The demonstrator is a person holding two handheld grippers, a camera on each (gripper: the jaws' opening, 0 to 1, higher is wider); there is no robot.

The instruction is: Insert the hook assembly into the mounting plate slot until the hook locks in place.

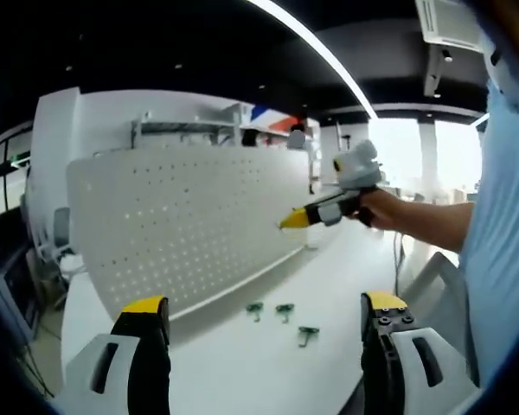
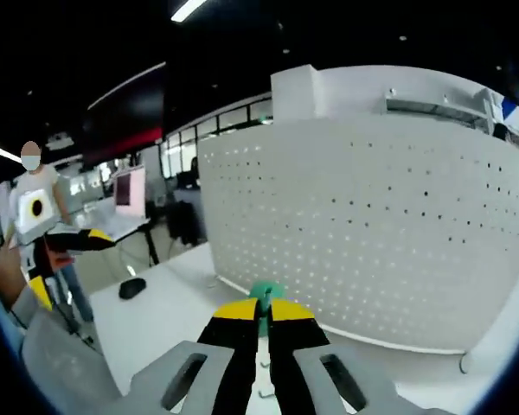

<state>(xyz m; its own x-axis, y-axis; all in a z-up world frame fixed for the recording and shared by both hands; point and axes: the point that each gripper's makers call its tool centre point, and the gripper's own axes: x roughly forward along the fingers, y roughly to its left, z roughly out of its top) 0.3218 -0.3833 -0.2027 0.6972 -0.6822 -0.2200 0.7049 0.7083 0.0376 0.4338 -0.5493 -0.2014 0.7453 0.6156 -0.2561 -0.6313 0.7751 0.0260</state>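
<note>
Pegboard (image 1: 186, 225), white and dotted with small holes, stands upright on a white table (image 1: 242, 354) in a large office-like room. In the left gripper view, the left gripper (image 1: 264, 316) rises from the bottom edge with its two yellow-tipped jaws spread wide apart and nothing between them. Three small green hooks (image 1: 283, 309) lie on the table just in front of the board's lower edge, between those jaws as the camera sees them. Farther back on the right, a person's hand (image 1: 376, 207) holds the right gripper (image 1: 292, 220), its yellow tip pointing at the board's face, close to it.

In the right gripper view, the right gripper's (image 2: 260, 309) jaws are pressed nearly together, pinching a green hook (image 2: 265, 294) whose rounded top shows just above the yellow tips. The pegboard lies directly ahead. At far left, a dark computer mouse (image 2: 132, 288) rests on the table, and a person in a white shirt (image 2: 36, 207) stands in the background.
</note>
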